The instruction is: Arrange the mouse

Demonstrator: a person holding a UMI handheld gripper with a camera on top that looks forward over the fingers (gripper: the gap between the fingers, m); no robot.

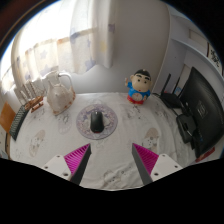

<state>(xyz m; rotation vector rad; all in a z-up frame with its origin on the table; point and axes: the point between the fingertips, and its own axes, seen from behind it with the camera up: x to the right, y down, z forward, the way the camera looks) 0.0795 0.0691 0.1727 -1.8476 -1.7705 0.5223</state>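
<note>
Mouse [96, 121] sits untouched on its round mat [82, 113], well beyond my gripper [112, 158]; fingers spread, empty. Approach and grasp remain, I judge.

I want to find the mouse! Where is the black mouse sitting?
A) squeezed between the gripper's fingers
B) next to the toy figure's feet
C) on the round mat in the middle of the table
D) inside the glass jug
C: the mouse lies on the round mat, well beyond the open gripper, apart from the jug and toy figure.
</note>
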